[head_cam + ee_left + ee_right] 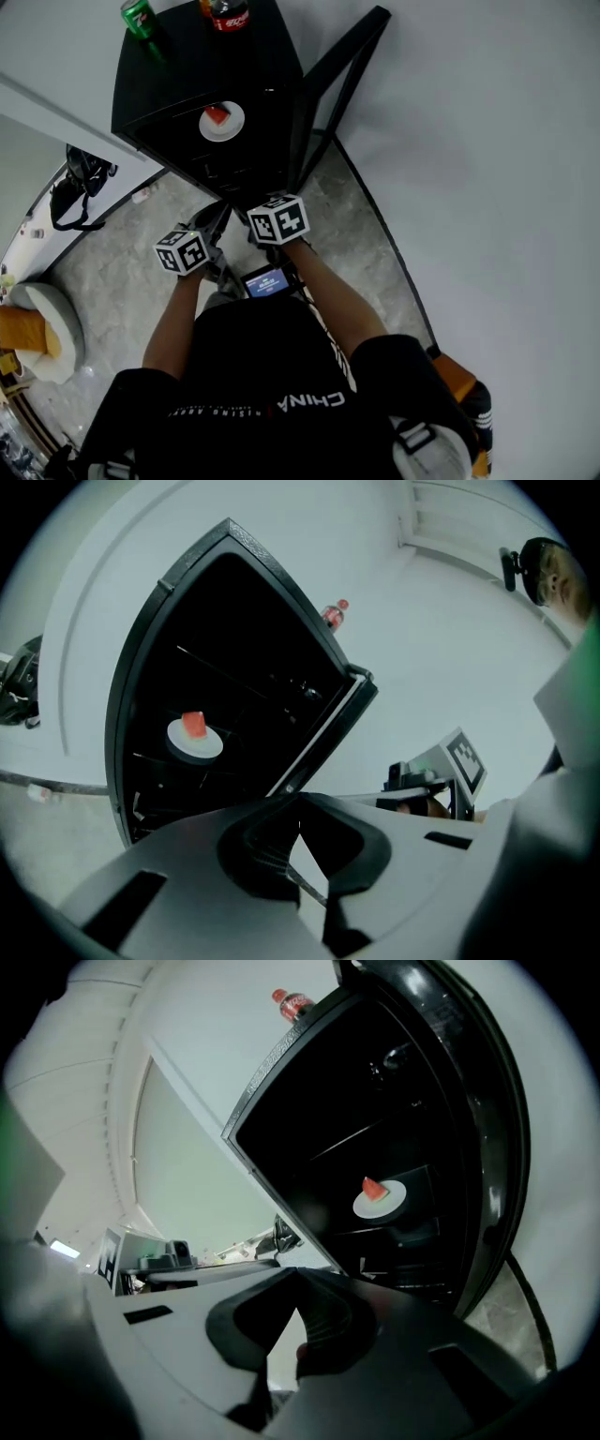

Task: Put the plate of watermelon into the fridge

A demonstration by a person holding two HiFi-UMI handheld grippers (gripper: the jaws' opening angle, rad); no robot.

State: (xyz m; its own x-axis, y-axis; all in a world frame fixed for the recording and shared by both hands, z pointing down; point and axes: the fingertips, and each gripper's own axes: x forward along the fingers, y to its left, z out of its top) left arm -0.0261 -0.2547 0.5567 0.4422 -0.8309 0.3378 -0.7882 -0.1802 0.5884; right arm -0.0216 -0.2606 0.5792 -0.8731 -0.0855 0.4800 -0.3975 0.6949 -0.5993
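Observation:
A white plate (222,123) with a red watermelon wedge (217,115) sits on a shelf inside the black mini fridge (187,70). The fridge door (342,70) stands open to the right. The plate also shows in the left gripper view (195,742) and in the right gripper view (380,1201), well ahead of both grippers. My left gripper (300,803) and right gripper (298,1279) are both shut with nothing in them. In the head view their marker cubes, left (182,251) and right (279,218), hang side by side just in front of the fridge opening, close to the person's body.
A green bottle (141,17) and a cola bottle (225,13) stand on top of the fridge. A black bag (75,187) and a round pale cushion (47,328) lie on the marble floor at left. A white wall rises on the right behind the door.

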